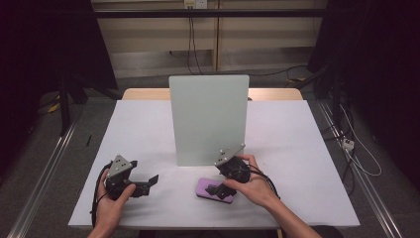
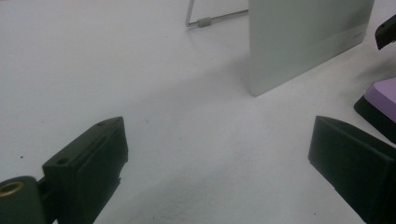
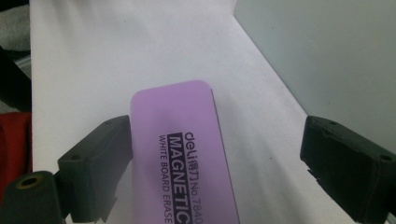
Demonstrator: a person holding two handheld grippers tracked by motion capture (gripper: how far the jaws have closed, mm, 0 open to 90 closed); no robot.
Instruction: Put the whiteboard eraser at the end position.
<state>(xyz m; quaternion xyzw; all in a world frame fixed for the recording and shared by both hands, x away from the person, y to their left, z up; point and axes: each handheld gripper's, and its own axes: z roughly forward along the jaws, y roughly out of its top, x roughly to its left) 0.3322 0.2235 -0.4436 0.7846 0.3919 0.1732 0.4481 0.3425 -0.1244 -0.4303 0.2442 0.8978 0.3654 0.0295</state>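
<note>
High view: white table (image 1: 148,129) carries an upright pale board (image 1: 208,119) at its middle, with a purple eraser (image 1: 214,191) lying flat just in front of the board's right part. Right gripper (image 1: 218,189) hangs over the eraser, jaws spread wide either side of it, pads not pressing. Left gripper (image 1: 151,181) sits well apart to the left, jaws released and holding nothing.

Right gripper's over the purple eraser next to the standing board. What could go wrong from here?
1. The right gripper is open with the purple eraser off-centre, close to one jaw, so closing may pinch one edge and let the eraser skew or slip.
2. The standing board is close beside the eraser; lifting could clip it and might tip it.
3. The left gripper is open and aimed that way; moving in risks collision.
</note>
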